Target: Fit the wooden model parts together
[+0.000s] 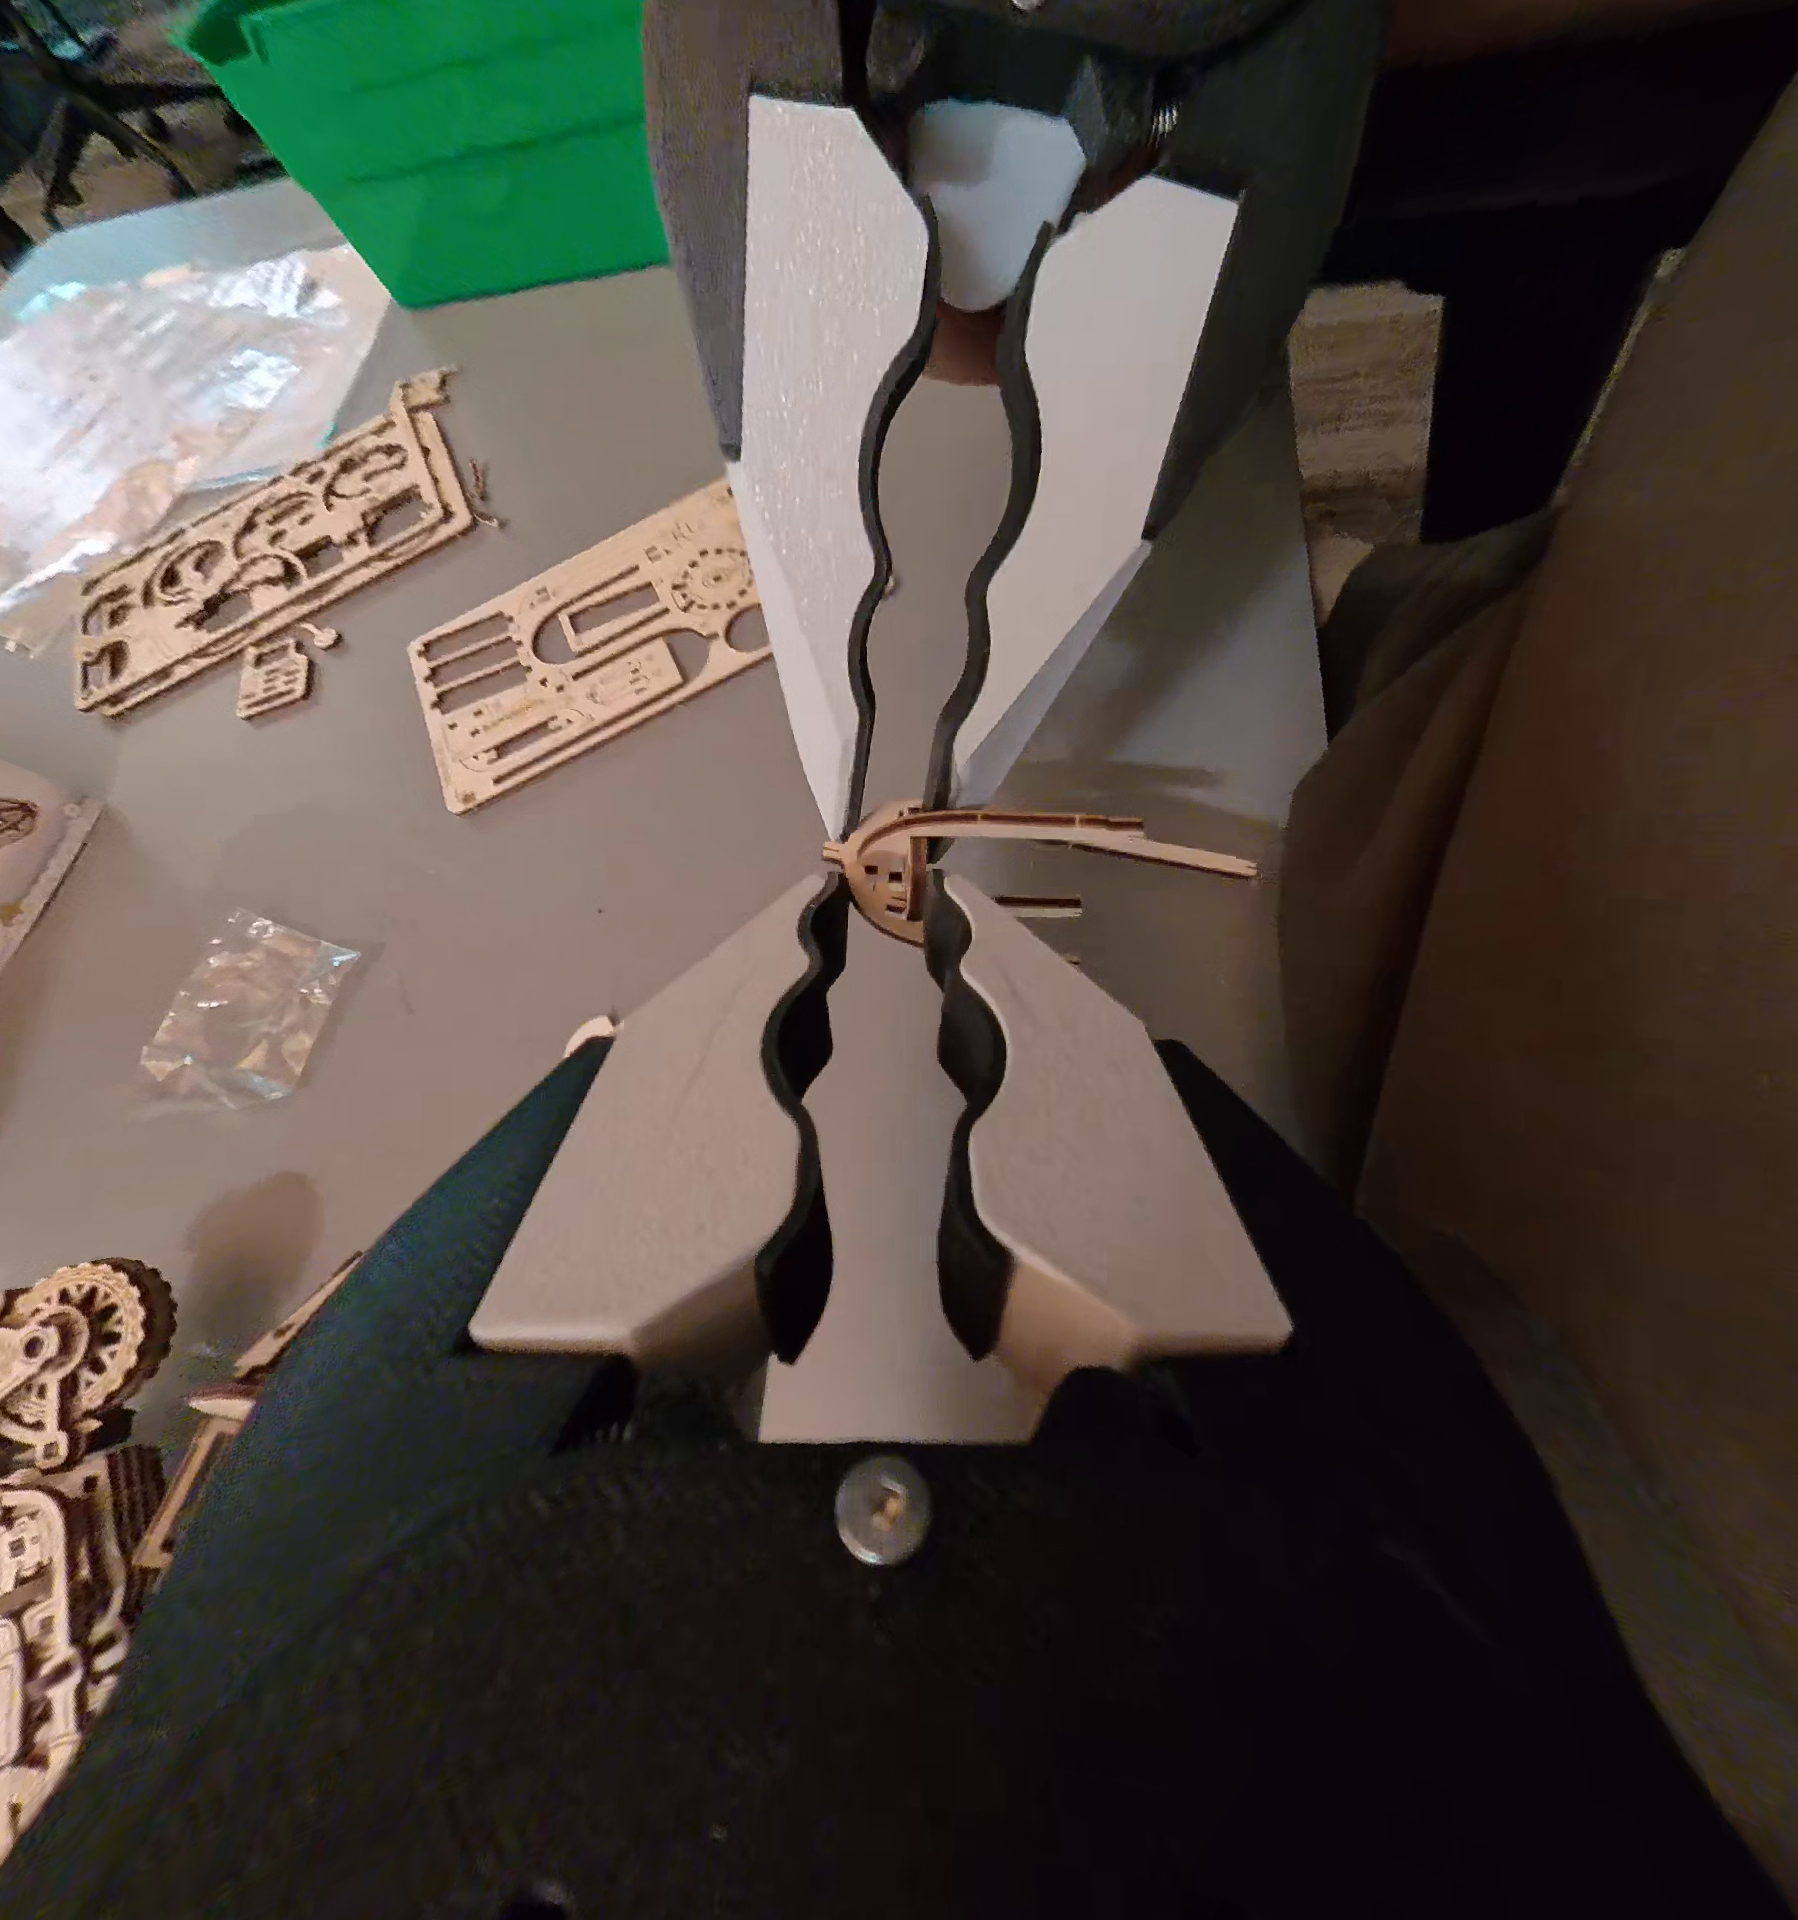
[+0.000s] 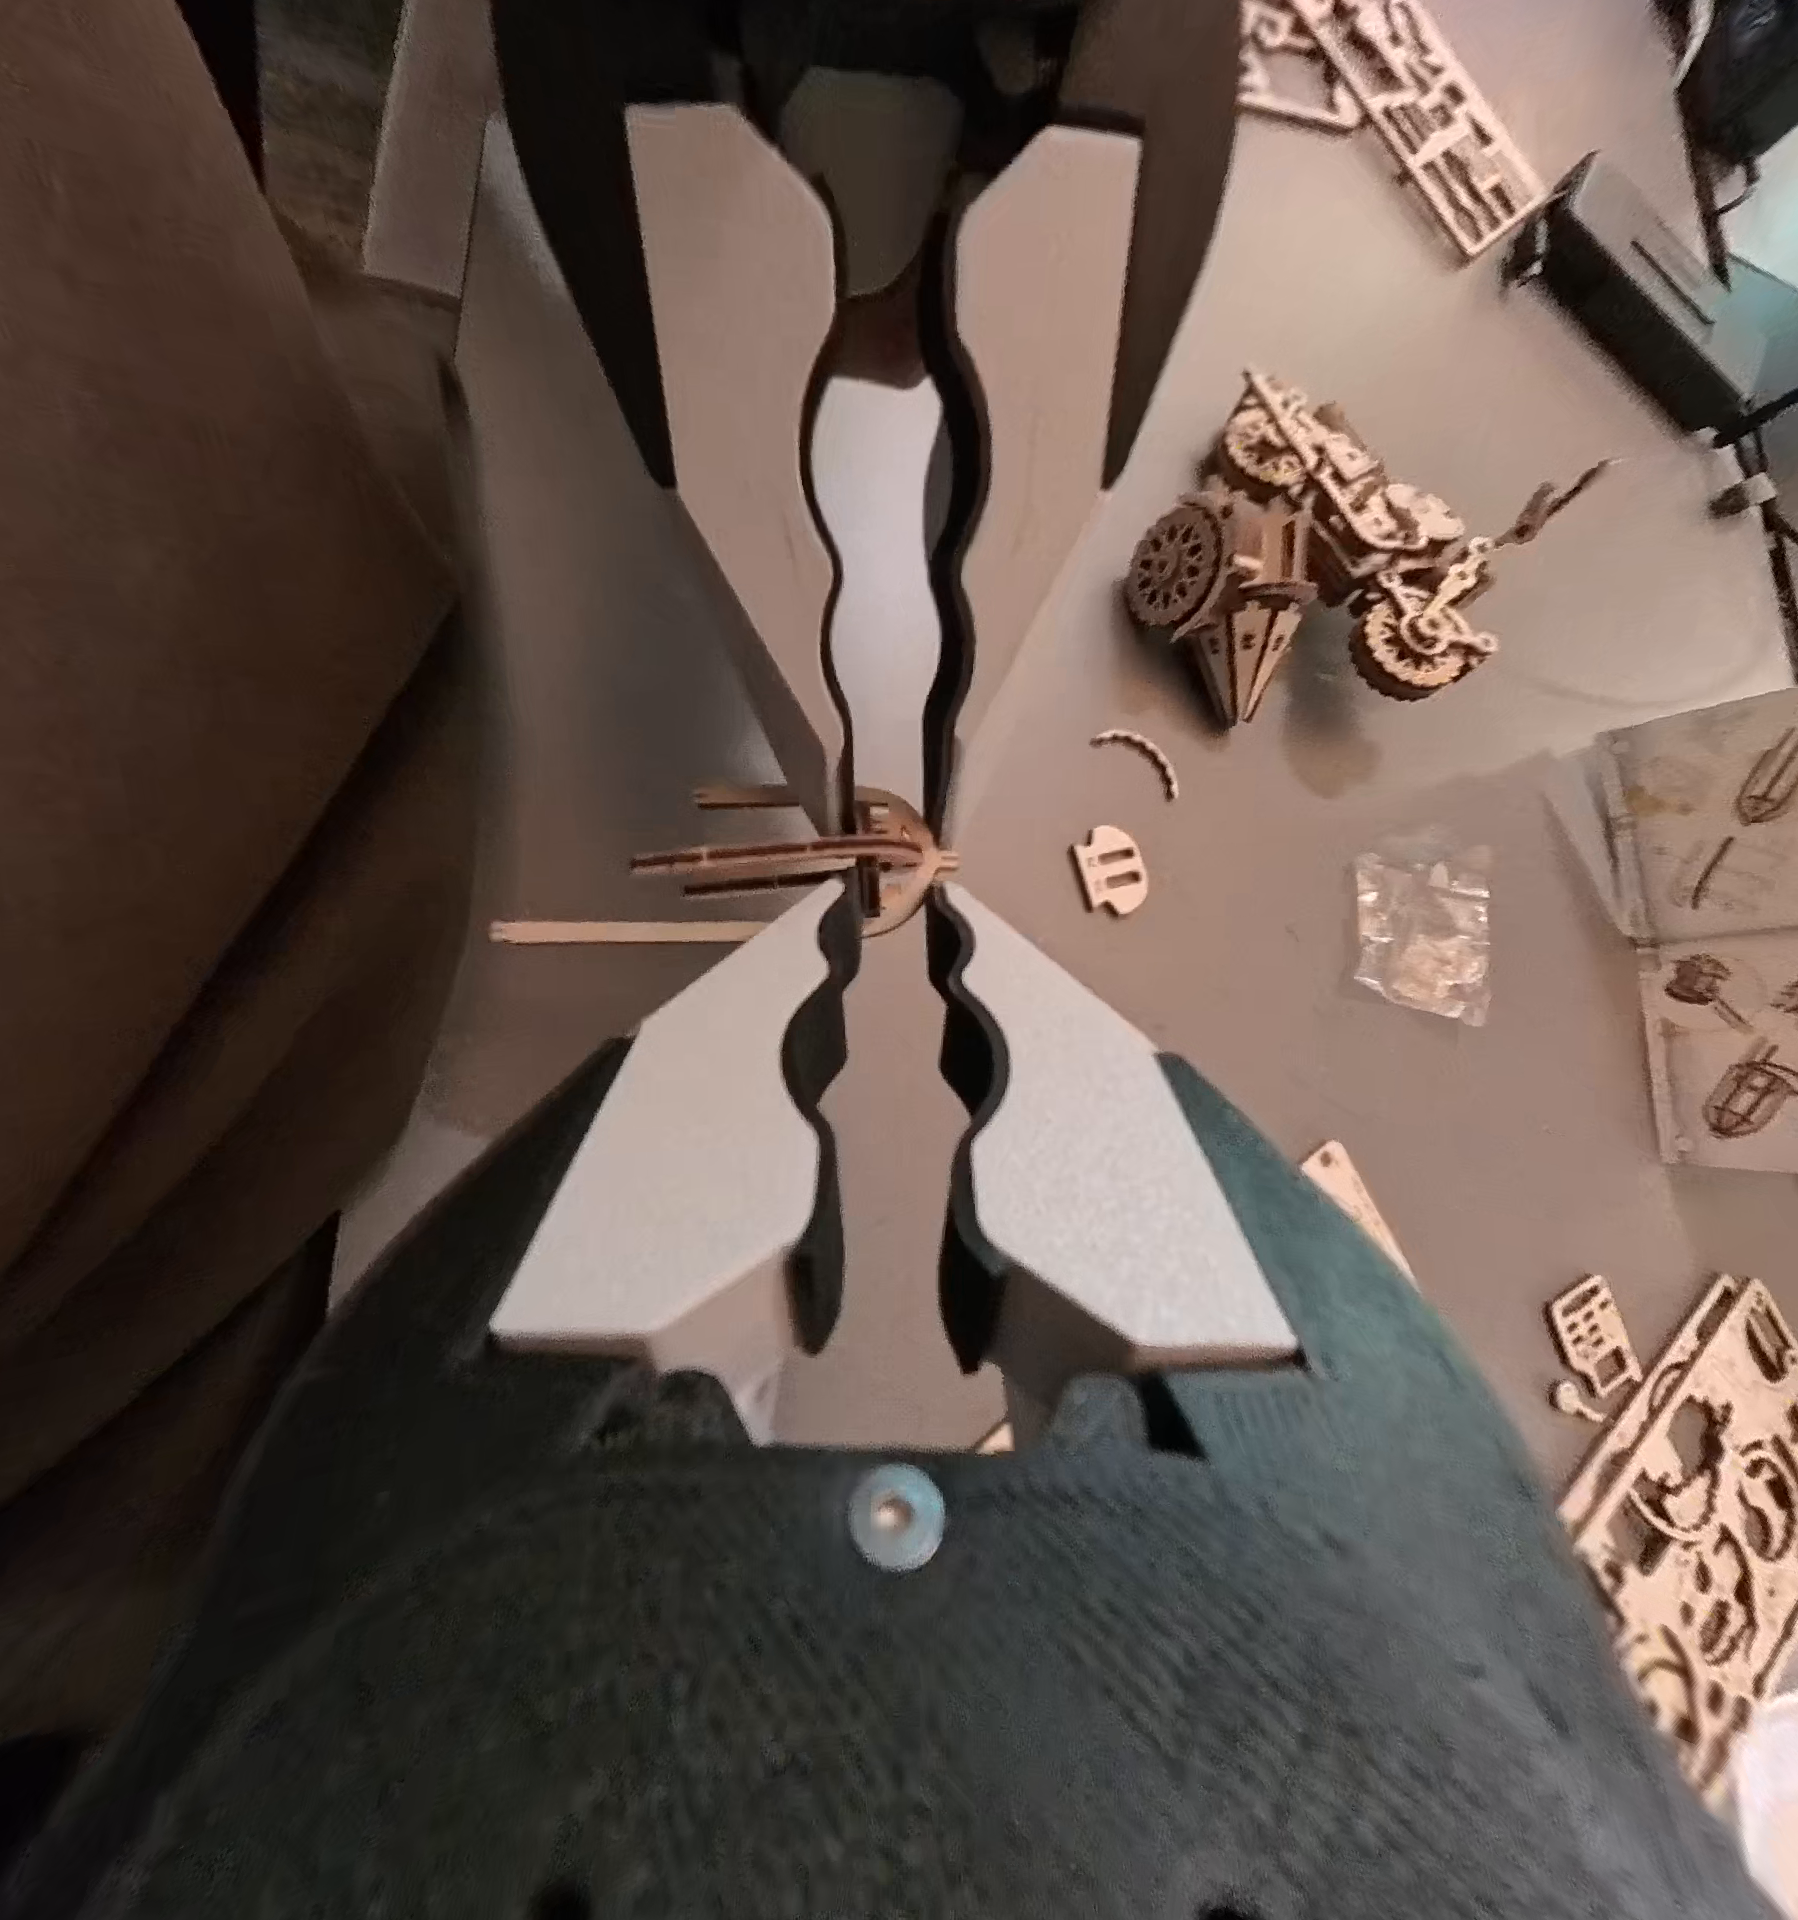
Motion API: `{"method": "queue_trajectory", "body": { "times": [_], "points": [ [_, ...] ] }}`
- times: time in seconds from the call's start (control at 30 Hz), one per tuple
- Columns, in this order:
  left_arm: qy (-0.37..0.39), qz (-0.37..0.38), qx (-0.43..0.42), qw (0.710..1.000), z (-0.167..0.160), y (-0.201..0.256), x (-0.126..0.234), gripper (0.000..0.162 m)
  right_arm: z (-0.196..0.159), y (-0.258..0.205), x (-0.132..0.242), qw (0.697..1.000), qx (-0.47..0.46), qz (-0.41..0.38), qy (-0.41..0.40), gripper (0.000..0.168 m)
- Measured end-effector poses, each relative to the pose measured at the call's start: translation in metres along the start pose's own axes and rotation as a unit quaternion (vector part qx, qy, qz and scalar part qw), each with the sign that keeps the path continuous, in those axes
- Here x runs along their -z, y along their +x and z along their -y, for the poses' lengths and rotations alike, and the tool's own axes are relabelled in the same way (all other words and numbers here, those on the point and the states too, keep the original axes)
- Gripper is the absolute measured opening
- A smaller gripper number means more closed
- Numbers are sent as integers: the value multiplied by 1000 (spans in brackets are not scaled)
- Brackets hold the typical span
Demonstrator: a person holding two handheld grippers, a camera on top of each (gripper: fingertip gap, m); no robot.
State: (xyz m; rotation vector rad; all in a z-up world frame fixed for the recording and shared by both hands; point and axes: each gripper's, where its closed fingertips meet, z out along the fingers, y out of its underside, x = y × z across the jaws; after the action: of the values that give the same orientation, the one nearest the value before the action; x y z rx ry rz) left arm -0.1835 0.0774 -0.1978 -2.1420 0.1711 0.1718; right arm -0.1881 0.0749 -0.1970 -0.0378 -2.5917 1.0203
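I have both tools pinched on one small wooden assembly [image 1: 890, 873] above the bench [image 1: 521, 894]: my left hand-held gripper [image 1: 879, 883] and right hand-held gripper [image 2: 890, 883] meet tip to tip on it. Beside it lie part sheets [image 1: 583, 665] with pieces left and a largely built motorcycle model [image 2: 1310, 551], so I judge the task midway.

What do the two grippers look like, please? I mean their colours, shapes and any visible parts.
The left gripper and the right gripper look alike. Each has a black, rough-textured body with a silver screw in the middle. Two pale grey, wedge-shaped fingers narrow toward the tips. Their inner sides carry black pads with a wavy outline. No cables or sleeves are visible.
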Motion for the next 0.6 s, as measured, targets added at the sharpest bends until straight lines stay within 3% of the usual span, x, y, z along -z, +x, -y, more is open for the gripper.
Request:
{"method": "queue_trajectory", "body": {
  "times": [0.03, 0.1, 0.17, 0.3, 0.47, 0.6],
  "points": [
    [12, 3, 13, 1000, 3, -2, 1, 14, 2, 3, 2, 1000, -8, -3, 9, 12],
    [33, 3, 36, 999, 9, -6, 3, 18, 3, 10, 7, 999, -28, -9, 27, 12],
    [64, -15, 69, 995, 17, -8, 8, 38, 3, 18, 13, 997, -59, -10, 51, 11],
    [129, -65, 150, 978, 28, -14, 25, 48, 13, 36, 30, 977, -157, 9, 145, 11],
    [193, -89, 236, 948, 40, -29, 37, 47, 34, 50, 44, 889, -346, 110, 278, 11],
    [235, -97, 271, 929, 54, -33, 45, 37, 44, 51, 43, 828, -428, 173, 317, 11]
  ]
}}
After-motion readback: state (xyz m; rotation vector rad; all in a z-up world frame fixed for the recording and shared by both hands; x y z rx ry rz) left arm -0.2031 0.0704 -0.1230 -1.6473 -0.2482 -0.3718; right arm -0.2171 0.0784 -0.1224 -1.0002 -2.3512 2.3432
